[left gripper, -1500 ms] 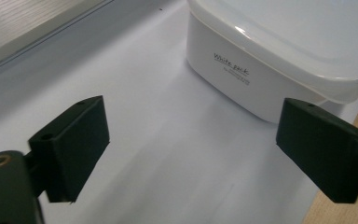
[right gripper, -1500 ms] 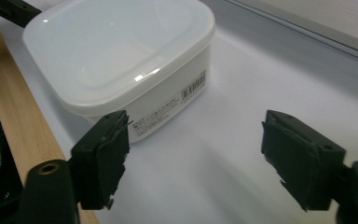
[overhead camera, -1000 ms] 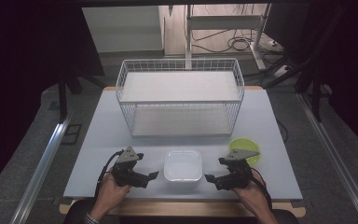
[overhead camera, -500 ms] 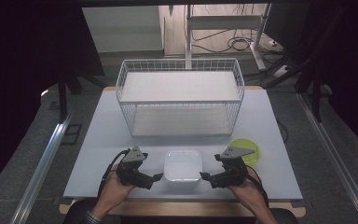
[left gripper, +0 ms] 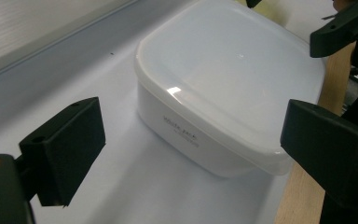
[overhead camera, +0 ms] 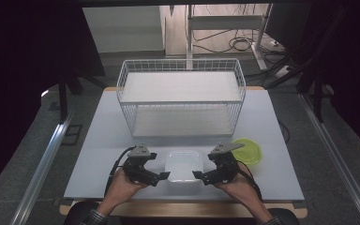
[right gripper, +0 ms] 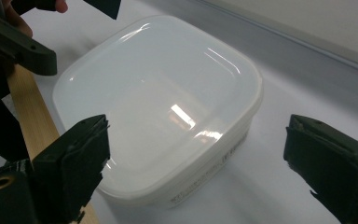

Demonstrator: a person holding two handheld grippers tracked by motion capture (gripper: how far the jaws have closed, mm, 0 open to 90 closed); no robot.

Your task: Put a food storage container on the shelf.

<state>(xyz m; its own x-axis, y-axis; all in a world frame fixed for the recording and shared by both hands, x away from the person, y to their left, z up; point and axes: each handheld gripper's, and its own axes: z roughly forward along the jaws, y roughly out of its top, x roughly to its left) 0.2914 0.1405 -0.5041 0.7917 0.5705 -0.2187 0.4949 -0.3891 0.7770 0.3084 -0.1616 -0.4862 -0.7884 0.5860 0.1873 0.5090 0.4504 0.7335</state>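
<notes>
While both sets of jaws stand wide apart with nothing between them, the left gripper (overhead camera: 161,177) and the right gripper (overhead camera: 200,176) point inward at a white plastic box (overhead camera: 183,165) from either side. In the left gripper view (left gripper: 191,154) the box (left gripper: 228,88) lies just ahead of the spread jaws, lid on, with small grey lettering on its side wall too faint to read; the right-hand jaw there runs off the picture edge. In the right gripper view (right gripper: 196,163) the box (right gripper: 163,102) sits partly between the open jaws, its near corner hidden behind the left-hand jaw, and whether that jaw touches the wall cannot be told. The lid is cloudy, so what is inside cannot be made out.

Seen from above, the box rests at the near edge of the table (overhead camera: 103,140), and the person's hands cover the rear of each gripper. Right of the box, a green lid (overhead camera: 248,151) lies flat, its near-left part hidden by the right gripper's grey plate. Behind the box stands a white wire basket (overhead camera: 181,101) holding two pale shelves.
</notes>
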